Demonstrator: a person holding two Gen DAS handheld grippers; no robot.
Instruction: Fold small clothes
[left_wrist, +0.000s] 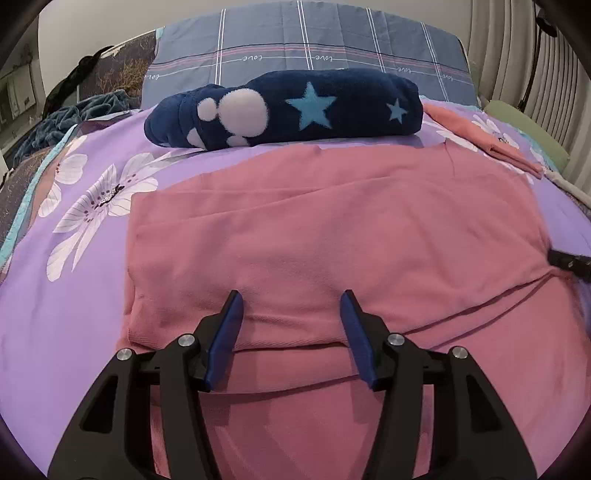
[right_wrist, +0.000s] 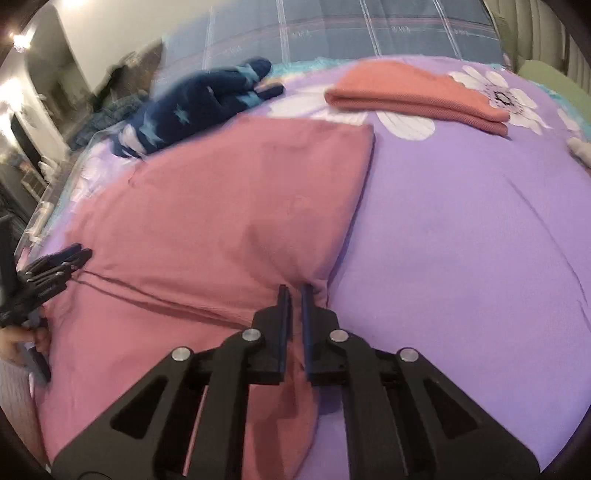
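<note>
Jaws spread on the left gripper (left_wrist: 291, 306) over the pink garment (left_wrist: 332, 229); right gripper (right_wrist: 293, 295) pinched on its near right edge.

The garment was spread on the purple floral bedspread (right_wrist: 461, 221), partly folded. It was judged light, soft and limp, best taken at edge or corner folds.
</note>
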